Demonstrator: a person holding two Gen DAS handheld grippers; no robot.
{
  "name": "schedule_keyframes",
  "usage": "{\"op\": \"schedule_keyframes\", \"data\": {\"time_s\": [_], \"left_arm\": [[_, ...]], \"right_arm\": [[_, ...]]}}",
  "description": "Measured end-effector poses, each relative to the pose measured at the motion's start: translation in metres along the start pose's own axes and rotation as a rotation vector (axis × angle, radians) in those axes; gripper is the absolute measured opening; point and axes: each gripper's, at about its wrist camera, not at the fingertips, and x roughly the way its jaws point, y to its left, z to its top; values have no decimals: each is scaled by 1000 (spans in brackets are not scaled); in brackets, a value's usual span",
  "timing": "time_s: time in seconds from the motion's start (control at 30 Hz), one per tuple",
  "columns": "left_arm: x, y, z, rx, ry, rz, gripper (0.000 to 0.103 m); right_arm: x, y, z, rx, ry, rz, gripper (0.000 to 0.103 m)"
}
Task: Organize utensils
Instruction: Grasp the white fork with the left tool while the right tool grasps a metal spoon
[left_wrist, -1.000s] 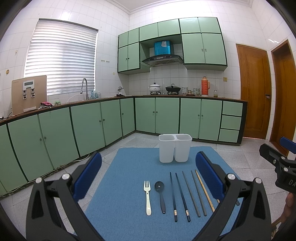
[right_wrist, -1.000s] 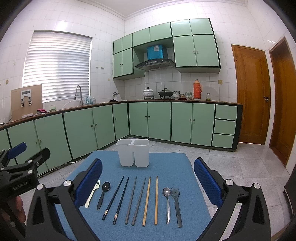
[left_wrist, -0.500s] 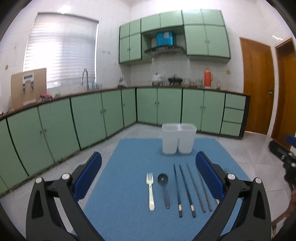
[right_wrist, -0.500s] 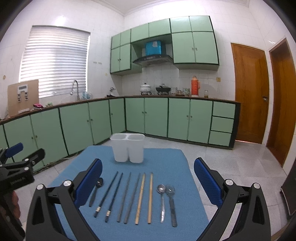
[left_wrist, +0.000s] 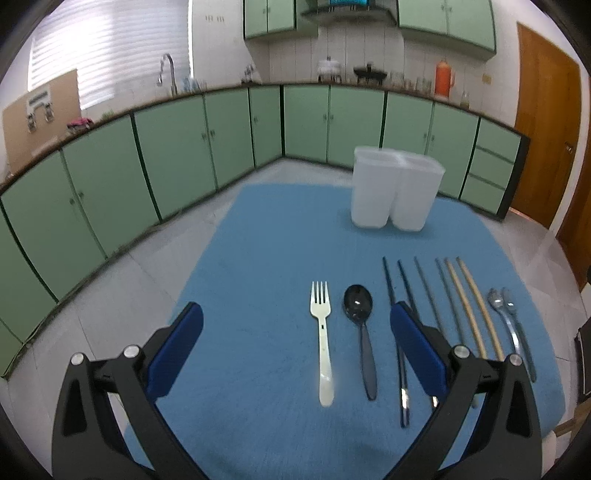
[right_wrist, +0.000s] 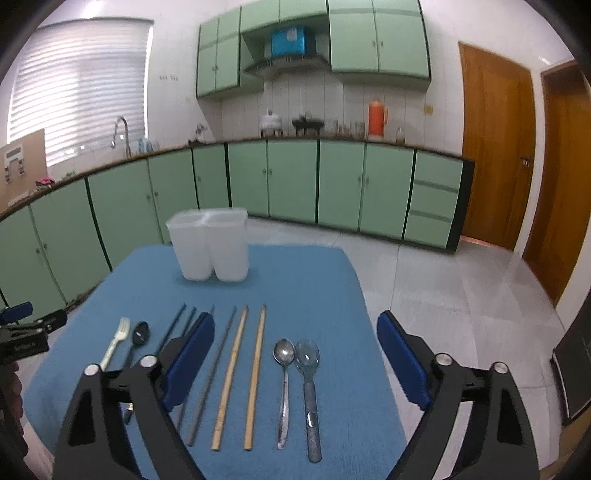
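Note:
A row of utensils lies on a blue mat (left_wrist: 258, 258). From left to right it holds a white fork (left_wrist: 322, 343), a black spoon (left_wrist: 357, 305), dark chopsticks (left_wrist: 388, 284), grey chopsticks (left_wrist: 428, 295), wooden chopsticks (left_wrist: 476, 306) and two spoons (left_wrist: 506, 314). A white two-compartment holder (left_wrist: 395, 188) stands behind them. My left gripper (left_wrist: 295, 314) hangs open above the fork and black spoon. My right gripper (right_wrist: 295, 321) is open with its jaws closing, above the wooden chopsticks (right_wrist: 236, 362), a metal spoon (right_wrist: 283, 354) and a clear spoon (right_wrist: 307, 358). Neither gripper holds anything.
The mat lies on a pale tiled floor (right_wrist: 461, 295). Green cabinets (right_wrist: 291, 181) line the far and left sides, and wooden doors (right_wrist: 495, 147) stand at the right. In the right wrist view the left gripper (right_wrist: 26, 332) shows at the left edge.
Both grippers have dropped and tipped downward toward the utensil row, which now looks larger and nearer. The right gripper's fingers have drawn a little closer together.

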Motion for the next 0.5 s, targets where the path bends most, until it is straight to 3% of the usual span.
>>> {"op": "schedule_keyframes", "data": {"time_s": [0.17,0.5], "left_arm": [[53,-6,15,9,110,-3,83],[118,-4,23,8,228,15,82]], "right_arm": [[51,-10,-1,15,125,25,74],[131,-16,-15,-20,321,88,61]]}}
